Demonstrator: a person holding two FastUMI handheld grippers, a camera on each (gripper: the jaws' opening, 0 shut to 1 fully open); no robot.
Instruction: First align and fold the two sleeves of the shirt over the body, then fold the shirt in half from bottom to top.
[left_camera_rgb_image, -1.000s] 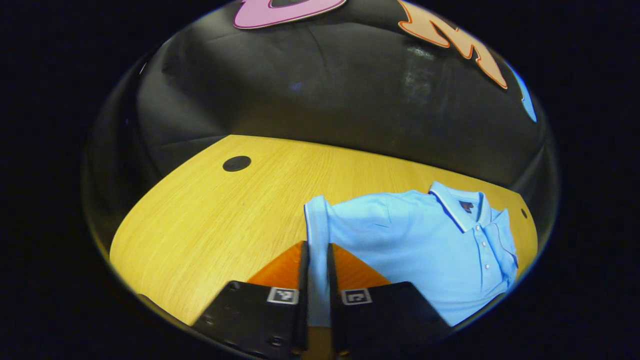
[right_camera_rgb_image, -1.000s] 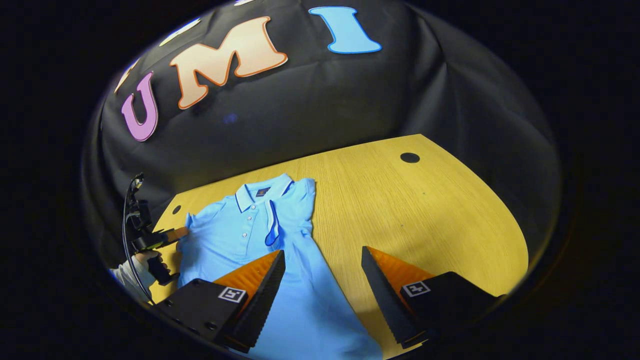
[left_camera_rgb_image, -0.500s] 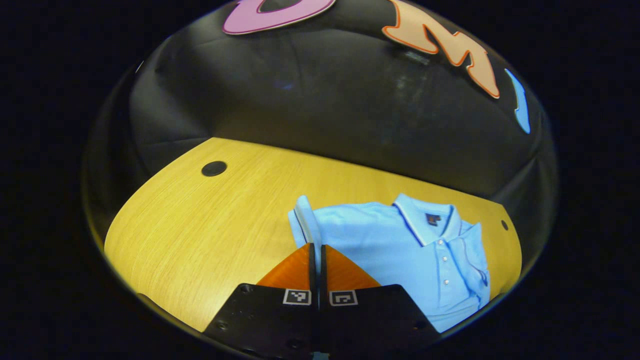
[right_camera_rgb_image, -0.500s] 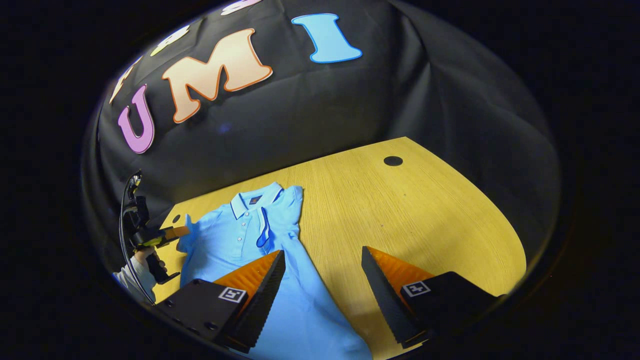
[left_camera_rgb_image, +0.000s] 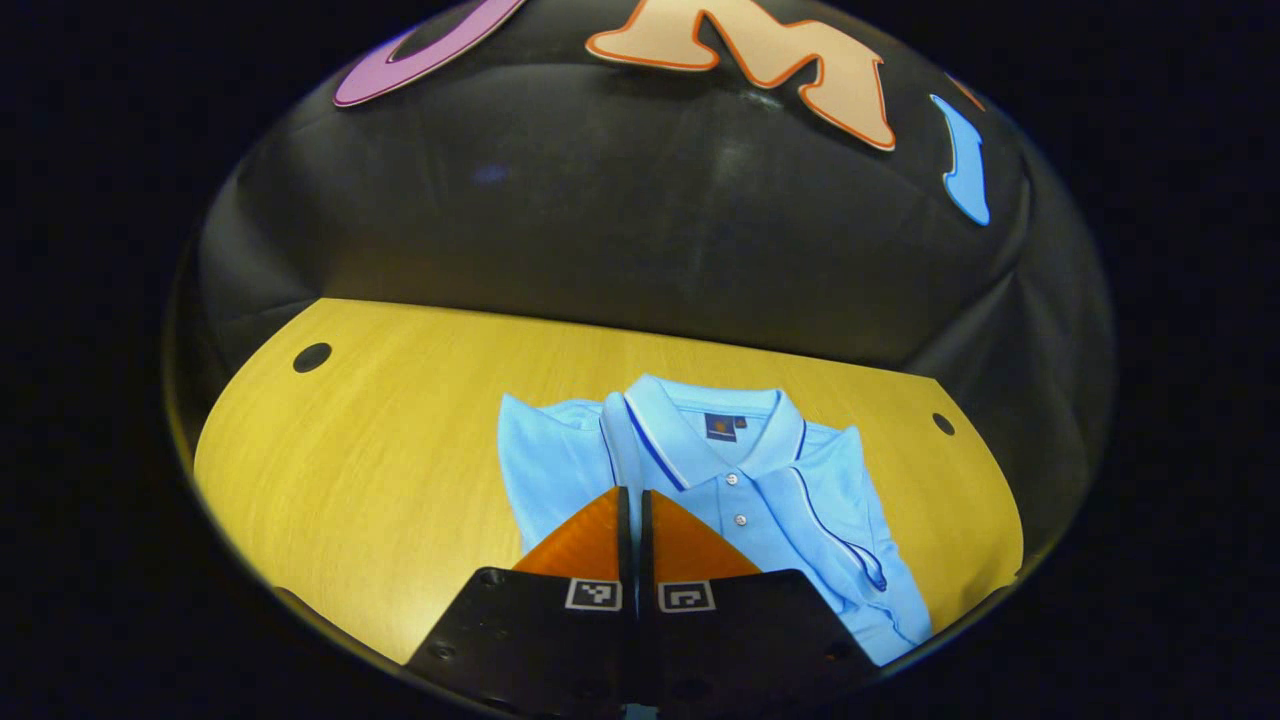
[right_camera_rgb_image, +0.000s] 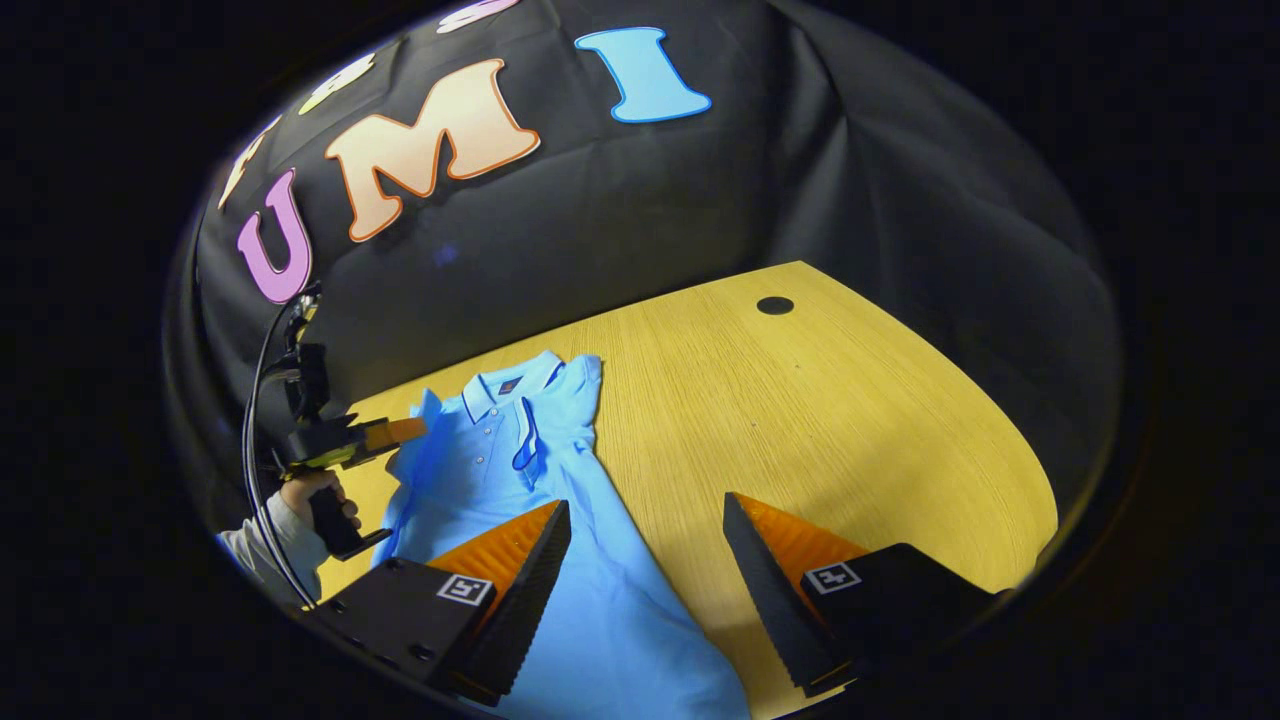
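Observation:
A light blue polo shirt (left_camera_rgb_image: 760, 480) lies face up on the wooden table (left_camera_rgb_image: 400, 420), collar toward the wall. My left gripper (left_camera_rgb_image: 630, 492) is shut on the shirt's left sleeve (left_camera_rgb_image: 612, 440), which stands up as a narrow strip just beside the collar. The other sleeve (left_camera_rgb_image: 840, 530) lies folded over the body, its dark-trimmed hem showing. In the right gripper view the shirt (right_camera_rgb_image: 500, 470) lies at left, and a hand (right_camera_rgb_image: 310, 500) holds the left gripper (right_camera_rgb_image: 400, 432) at its left shoulder. My right gripper (right_camera_rgb_image: 645, 502) hangs open above the shirt's lower right edge.
Black round grommets sit in the tabletop at the far left (left_camera_rgb_image: 312, 357) and far right (left_camera_rgb_image: 943, 423) corners. The black cloth wall stands close behind the table. Bare wood (right_camera_rgb_image: 800, 400) stretches to the right of the shirt.
My left gripper closed fully on the sleeve and carried it in toward the collar, lifting it off the table. The right gripper stayed open and hardly moved.

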